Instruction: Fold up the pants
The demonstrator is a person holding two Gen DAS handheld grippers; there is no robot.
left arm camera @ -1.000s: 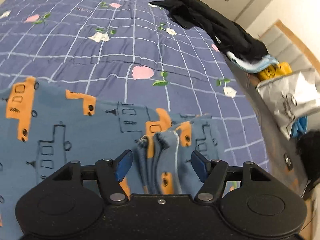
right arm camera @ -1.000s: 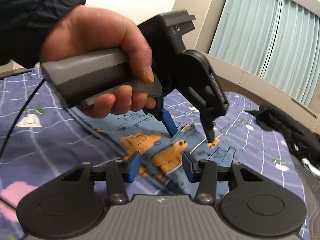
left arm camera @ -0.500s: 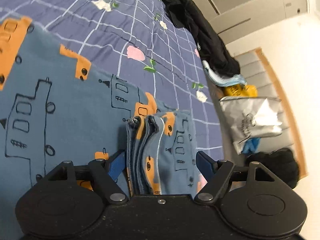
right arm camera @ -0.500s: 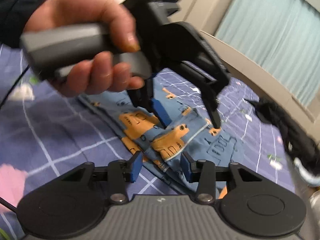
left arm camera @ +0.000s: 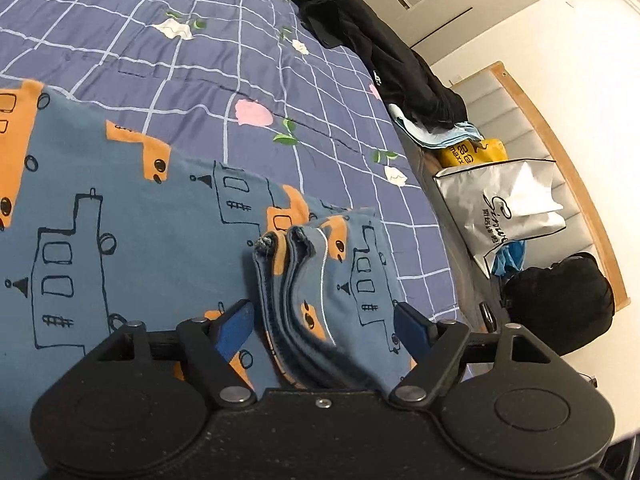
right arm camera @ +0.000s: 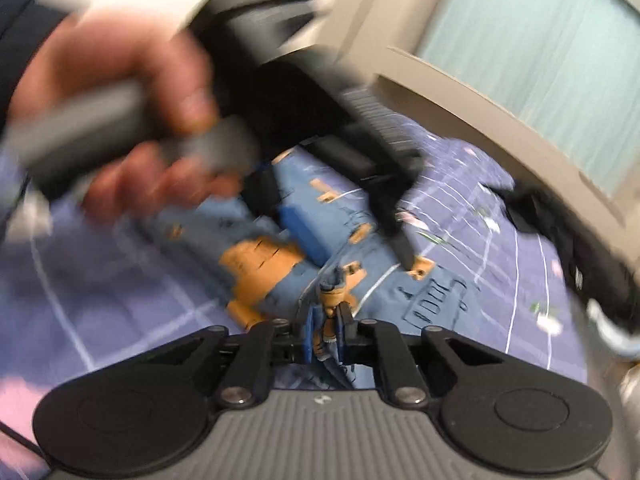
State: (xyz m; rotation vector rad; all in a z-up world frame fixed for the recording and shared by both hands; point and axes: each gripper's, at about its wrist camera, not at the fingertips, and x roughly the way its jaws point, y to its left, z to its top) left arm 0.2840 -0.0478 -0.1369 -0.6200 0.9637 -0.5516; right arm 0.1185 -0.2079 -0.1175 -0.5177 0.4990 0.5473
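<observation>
Now my right gripper [right arm camera: 325, 334] has just been closing and pinches the blue cotton pants' [left arm camera: 132, 240] bunched hem. My left gripper [left arm camera: 324, 326], just been opening, straddles the folded stack untouched. Next, probably, drag the fold over.

1. Open purple grid-patterned floral bedspread [left arm camera: 192, 60] beyond the blue printed cotton pants [left arm camera: 132, 216]: free passage.
2. Heap of black clothes [left arm camera: 372, 52] blocking the far bed edge.
3. Silver paper shopping bag [left arm camera: 508, 208] and black rounded bag [left arm camera: 560, 300] crowding the floor beside the bed.
4. Left gripper [right arm camera: 348, 236] close ahead of the right gripper [right arm camera: 324, 330], over the pants.
</observation>
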